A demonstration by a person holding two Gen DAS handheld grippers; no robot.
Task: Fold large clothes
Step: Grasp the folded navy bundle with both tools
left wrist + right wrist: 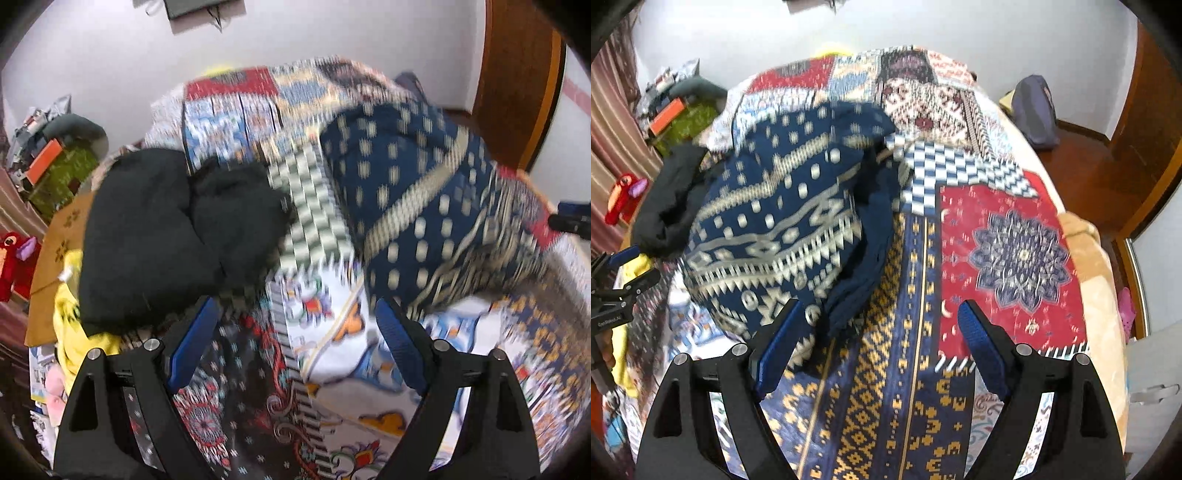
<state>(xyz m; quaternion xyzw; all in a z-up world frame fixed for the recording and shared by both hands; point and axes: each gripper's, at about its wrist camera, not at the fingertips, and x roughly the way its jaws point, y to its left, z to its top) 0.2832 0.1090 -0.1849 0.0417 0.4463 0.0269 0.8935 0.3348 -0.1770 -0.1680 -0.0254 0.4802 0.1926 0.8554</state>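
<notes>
Lying bunched in a loose heap on the bed [1008,236], the navy patterned garment [783,229] is found toward the bed's left side in the right wrist view, well short of the far edge and apart from the near edge. It is judged to be the large piece awaiting folding, since no flat, squared shape is shown; the crumpled mound suggests that spreading has not yet been done.

The right gripper [882,347] is held just beside the garment's near right flank, its jaws spread wide with nothing between them but the patterned bedspread below. The left gripper [295,332] is likewise widely parted and empty, poised over the bedspread with the navy patterned garment [424,192] just ahead of its right finger. Both are judged to be placed this way so that two separate edges of the cloth can be taken at once.

A black garment [155,229] is shown large and close in the left wrist view, touching the navy heap's left side over a striped patch; in the right wrist view only a dark sliver of it is seen. A yellow cloth [70,321] at the bed's left edge is given only by the left view. The bed's right edge, a red medallion panel [1015,258] and the wooden floor [1086,166] are given only by the right view, where the other gripper's frame is also glimpsed at the far left
</notes>
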